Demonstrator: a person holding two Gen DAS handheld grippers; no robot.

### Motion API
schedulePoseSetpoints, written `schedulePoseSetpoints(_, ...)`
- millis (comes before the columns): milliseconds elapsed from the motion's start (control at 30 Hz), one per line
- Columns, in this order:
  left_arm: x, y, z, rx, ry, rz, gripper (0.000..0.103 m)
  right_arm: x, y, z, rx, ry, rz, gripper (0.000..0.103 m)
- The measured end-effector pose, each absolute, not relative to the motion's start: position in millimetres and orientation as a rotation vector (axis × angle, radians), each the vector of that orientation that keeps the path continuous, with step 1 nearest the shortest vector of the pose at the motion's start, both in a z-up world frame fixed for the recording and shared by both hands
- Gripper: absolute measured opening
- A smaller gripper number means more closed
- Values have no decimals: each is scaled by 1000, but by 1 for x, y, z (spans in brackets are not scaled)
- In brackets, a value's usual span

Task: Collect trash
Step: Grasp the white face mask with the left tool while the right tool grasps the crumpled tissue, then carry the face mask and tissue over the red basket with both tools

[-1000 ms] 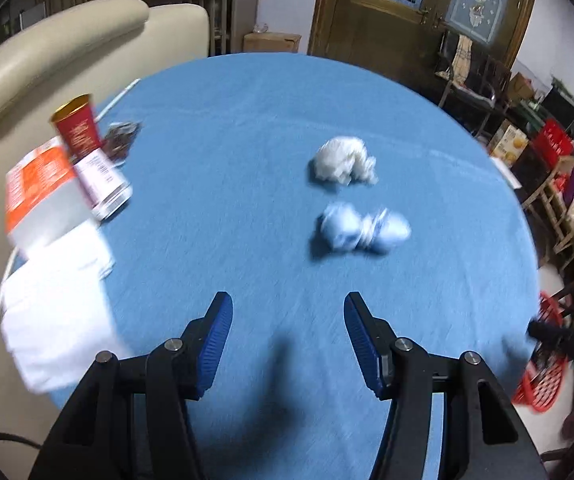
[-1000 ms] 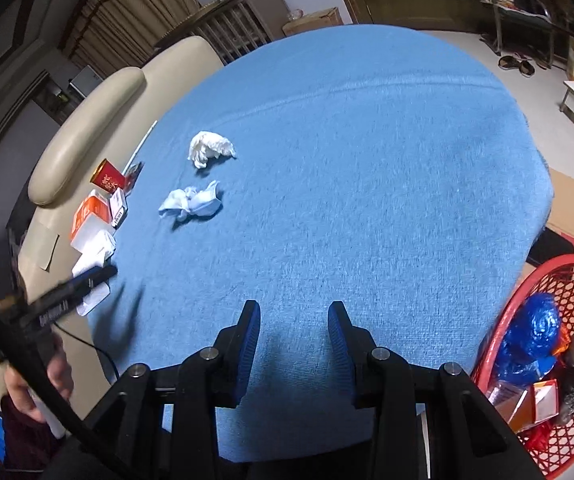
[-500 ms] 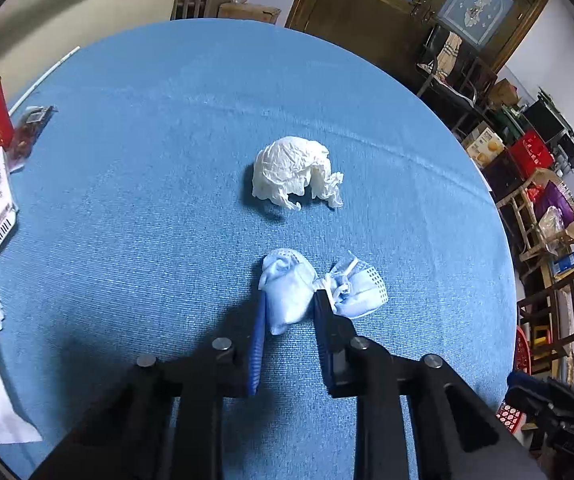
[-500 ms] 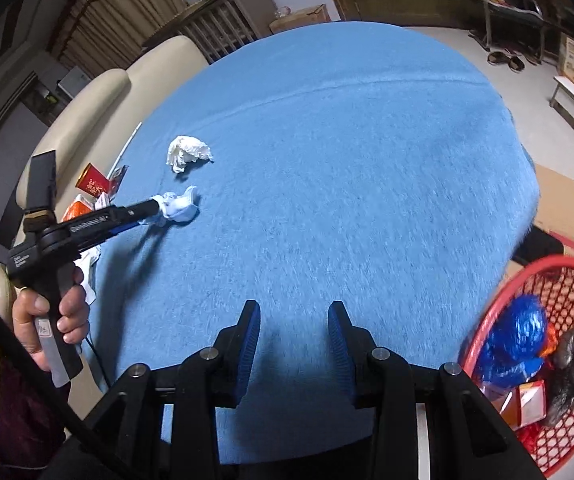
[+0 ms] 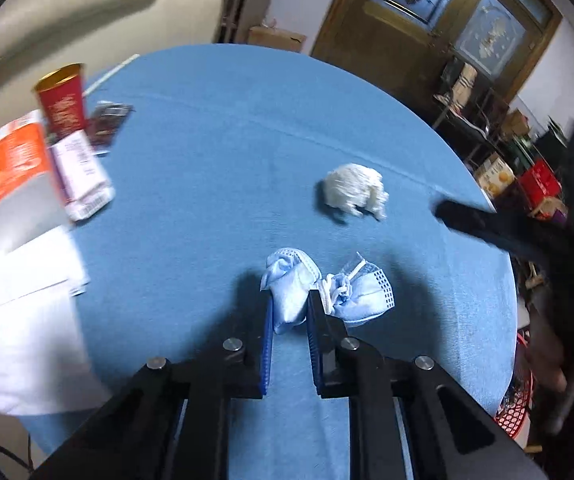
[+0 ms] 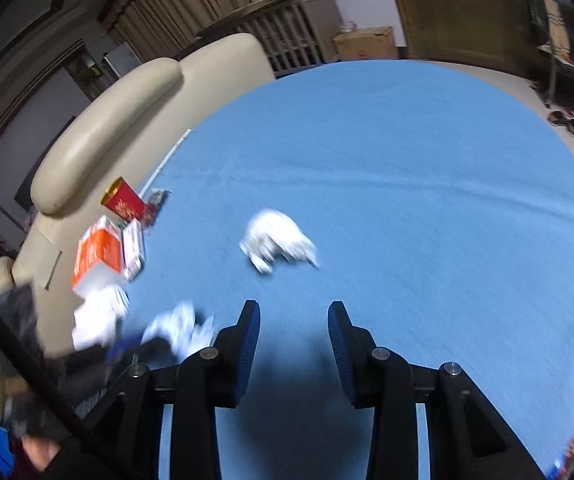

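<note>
The left gripper (image 5: 290, 312) was clamped on the crumpled blue face mask (image 5: 319, 290), with one bunched lobe pinched between its blue pads and the other lobe, with the ear loops, hanging free just to the right of the right-hand finger. The mask lay directly ahead of the fingertips, at or just above the blue tablecloth (image 5: 215, 168); whether it was lifted clear could not be told.

The right gripper (image 6: 293, 320) held nothing. Its jaws were opening, with only bare cloth between them. The crumpled white tissue (image 6: 277, 242) lay ahead of it and slightly to the left of the left-hand finger, near but apart.

Handling assessment, mask: judged very light, soft and compressible, not fragile. The grip on a single lobe appeared adequate, though the loose lobe and loops may swing and could catch in transit.

Handling assessment, tissue: judged near weightless and easily crushed, with no stiff edge. It would best be taken across its thickest middle with the pads brought down close to the cloth, since a high or glancing closure would likely push it along rather than seize it.

Cartons, a red cup (image 5: 63, 100) and white paper lay far to the left of the left gripper. A red mesh basket (image 5: 517, 412) showed at the lower right, beyond the table edge.
</note>
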State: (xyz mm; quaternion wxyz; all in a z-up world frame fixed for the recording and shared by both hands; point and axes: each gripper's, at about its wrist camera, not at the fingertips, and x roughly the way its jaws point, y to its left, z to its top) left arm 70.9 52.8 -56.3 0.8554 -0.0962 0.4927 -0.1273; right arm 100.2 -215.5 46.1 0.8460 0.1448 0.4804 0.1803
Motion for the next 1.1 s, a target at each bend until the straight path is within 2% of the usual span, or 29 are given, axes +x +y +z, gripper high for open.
schedulePoseSetpoints(33, 68, 58, -56, -205, 1037, -254, 17, 108, -209, 45, 311, 1008, 381, 54)
schedulePoseSetpoints(67, 66, 61, -56, -206, 1041, -245, 17, 118, -202, 43, 322, 1001, 380, 56)
schedulePoseSetpoints(333, 65, 69, -57, -205, 1044, -219, 17, 167, -156, 8, 271, 1074, 306, 56)
schedulePoseSetpoints(400, 65, 66, -56, -202, 1042, -224, 17, 164, -154, 5, 235, 1067, 285, 40)
schedulePoseSetpoints(500, 63, 59, -54, -196, 1038, -236, 17, 155, -157, 8, 224, 1048, 290, 29)
schedulePoseSetpoints(1100, 39, -3, -31, -95, 1011, -330, 17, 29, -269, 40, 313, 942, 259, 27)
